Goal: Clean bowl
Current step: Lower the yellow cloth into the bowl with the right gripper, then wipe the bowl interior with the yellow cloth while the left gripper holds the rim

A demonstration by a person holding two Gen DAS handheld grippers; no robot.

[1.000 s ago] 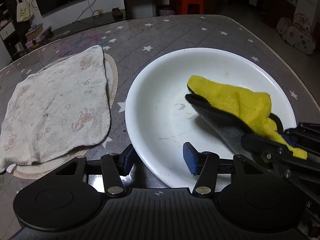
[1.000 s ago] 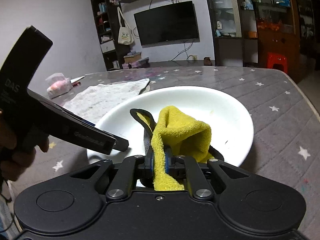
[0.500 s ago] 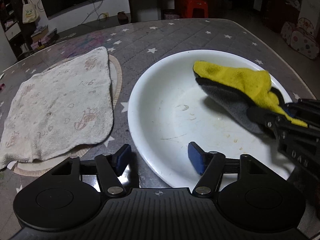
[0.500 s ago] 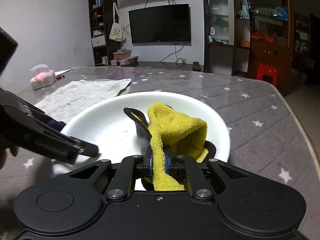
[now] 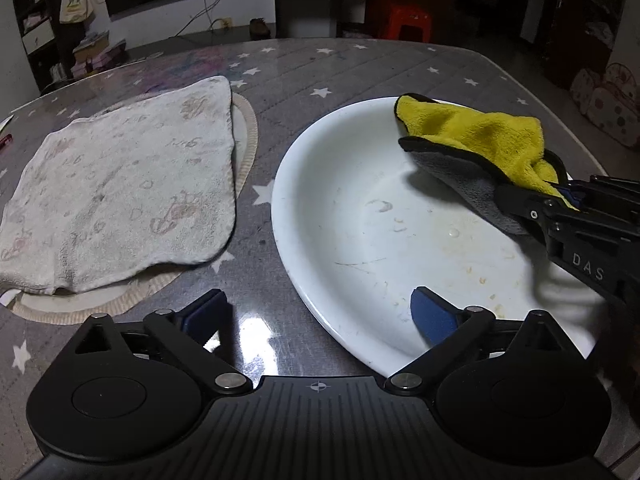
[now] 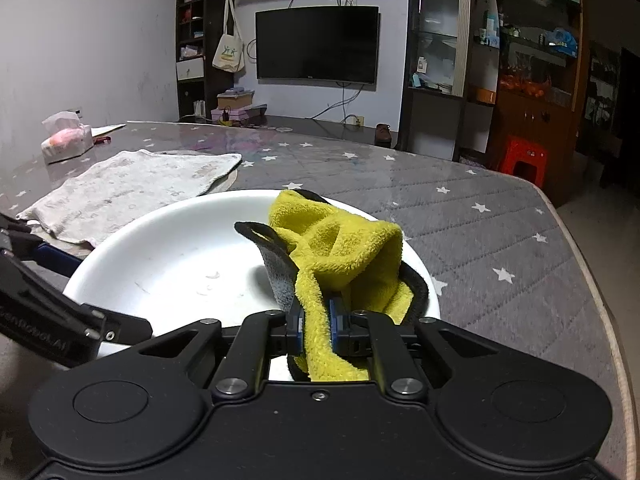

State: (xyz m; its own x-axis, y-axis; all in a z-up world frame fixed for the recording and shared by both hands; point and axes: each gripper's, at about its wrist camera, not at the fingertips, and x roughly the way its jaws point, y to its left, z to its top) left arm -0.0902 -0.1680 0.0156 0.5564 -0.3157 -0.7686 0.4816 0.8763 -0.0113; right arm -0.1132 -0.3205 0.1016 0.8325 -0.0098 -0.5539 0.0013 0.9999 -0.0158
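Dim indoor light from above leaves the far room murky and puts a bright glare patch on the glossy desk (image 5: 256, 332) — both views stay sharp at centre, with fisheye bending toward dark, vignetted edges.

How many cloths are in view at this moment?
2. A yellow-and-grey cloth is clamped in the right gripper over the white bowl; a pale printed towel lies flat on the table beside the bowl.

The bowl (image 5: 340, 184) is white. The cloth (image 6: 344, 256) is yellow with a grey underside and black edging. The towel (image 5: 116, 196) is off-white with faded prints. The table (image 5: 360, 68) is grey with white stars.
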